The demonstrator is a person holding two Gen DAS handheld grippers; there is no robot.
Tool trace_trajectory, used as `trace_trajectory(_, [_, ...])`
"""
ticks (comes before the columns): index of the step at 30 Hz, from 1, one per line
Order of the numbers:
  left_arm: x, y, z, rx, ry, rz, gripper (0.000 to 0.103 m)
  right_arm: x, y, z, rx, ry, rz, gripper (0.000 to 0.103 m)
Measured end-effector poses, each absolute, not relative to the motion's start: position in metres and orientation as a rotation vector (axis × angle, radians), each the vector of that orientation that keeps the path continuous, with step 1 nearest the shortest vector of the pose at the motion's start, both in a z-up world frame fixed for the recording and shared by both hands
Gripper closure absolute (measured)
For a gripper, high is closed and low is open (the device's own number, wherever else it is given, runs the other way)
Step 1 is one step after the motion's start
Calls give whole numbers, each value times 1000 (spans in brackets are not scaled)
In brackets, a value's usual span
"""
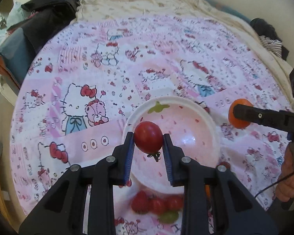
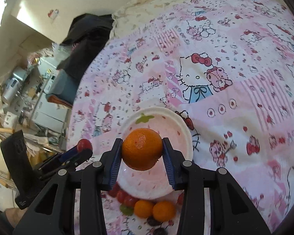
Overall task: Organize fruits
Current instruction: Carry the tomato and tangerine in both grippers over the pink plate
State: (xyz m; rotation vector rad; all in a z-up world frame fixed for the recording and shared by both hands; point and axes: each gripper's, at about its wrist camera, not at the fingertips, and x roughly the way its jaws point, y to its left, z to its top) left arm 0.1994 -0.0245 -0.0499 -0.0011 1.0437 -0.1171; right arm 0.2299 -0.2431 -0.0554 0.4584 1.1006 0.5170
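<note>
My left gripper (image 1: pixel 148 140) is shut on a red tomato (image 1: pixel 148 137) and holds it above the pink and white bowl (image 1: pixel 201 117). My right gripper (image 2: pixel 142 148) is shut on an orange (image 2: pixel 142 148) above the same bowl (image 2: pixel 178 121). In the left wrist view the right gripper (image 1: pixel 239 115) and the orange (image 1: pixel 243 125) show at the bowl's right. In the right wrist view the left gripper (image 2: pixel 84 148) with the tomato (image 2: pixel 84 144) shows at the left. Loose fruit lies in front of the bowl: red tomatoes (image 1: pixel 156 203), a green grape (image 1: pixel 169 217), two oranges (image 2: pixel 154 210).
A pink cartoon-print cloth (image 1: pixel 88 78) covers the surface. Dark clothing (image 1: pixel 49 7) lies at the far left and a striped garment (image 1: pixel 272 43) at the far right. Dark grapes (image 2: pixel 153 222) lie near the oranges. A cluttered room (image 2: pixel 25 90) lies beyond the left edge.
</note>
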Motion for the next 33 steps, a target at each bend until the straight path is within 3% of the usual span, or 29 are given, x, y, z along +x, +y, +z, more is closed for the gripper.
trace_trajectory(17, [245, -46, -109, 62, 1144, -140, 78, 269, -215, -124, 392, 1267, 471, 61])
trace_trajectory(33, [250, -47, -133, 92, 1205, -112, 77, 272, -205, -143, 368, 1322, 434, 59])
